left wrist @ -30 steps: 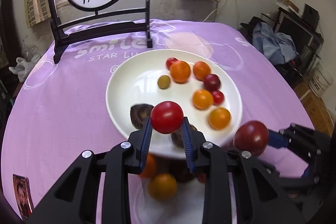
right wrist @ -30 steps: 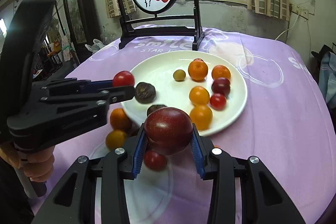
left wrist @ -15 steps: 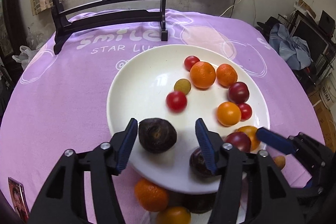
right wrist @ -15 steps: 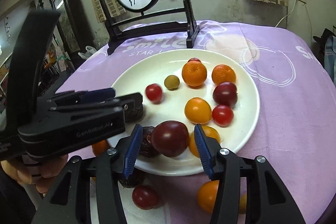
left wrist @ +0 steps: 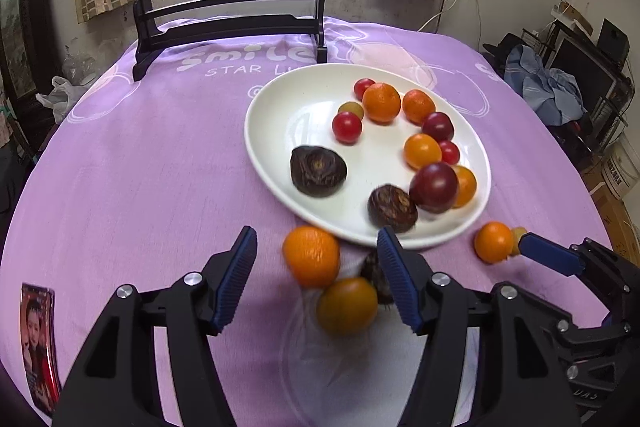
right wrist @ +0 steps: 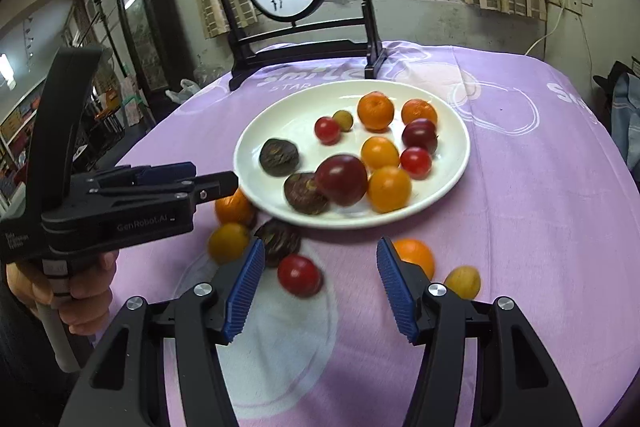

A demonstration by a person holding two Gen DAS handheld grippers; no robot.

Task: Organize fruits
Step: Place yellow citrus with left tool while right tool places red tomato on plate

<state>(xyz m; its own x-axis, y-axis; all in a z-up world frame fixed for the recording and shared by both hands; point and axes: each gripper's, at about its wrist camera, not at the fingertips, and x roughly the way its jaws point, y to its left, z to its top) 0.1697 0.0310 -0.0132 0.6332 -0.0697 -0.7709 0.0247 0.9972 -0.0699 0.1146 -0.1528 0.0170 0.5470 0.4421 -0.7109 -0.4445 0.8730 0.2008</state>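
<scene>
A white plate (left wrist: pixel 260 131) is sitting on a purple-clothed table (left wrist: pixel 140 167), already carrying most of the fruit. Several pieces are lying loose on the cloth, just off the plate's near edge.

The left claw (left wrist: pixel 316 283) is empty, its jaws spreading wider. An orange (left wrist: pixel 312 261) and a yellow-orange tomato (left wrist: pixel 347 306) are lying between its blue pads (left wrist: pixel 236 283), untouched, slightly toward the right-hand pad.

The right claw (right wrist: pixel 318 287) is likewise empty and opening. A red tomato (right wrist: pixel 300 275) is lying between its jaws, nearer the left-hand pad; another orange (right wrist: pixel 416 257) is peeking from behind the right-hand pad. Each claw is nearest to its own fruit, and all of it is round, with no long axis to line up on.
</scene>
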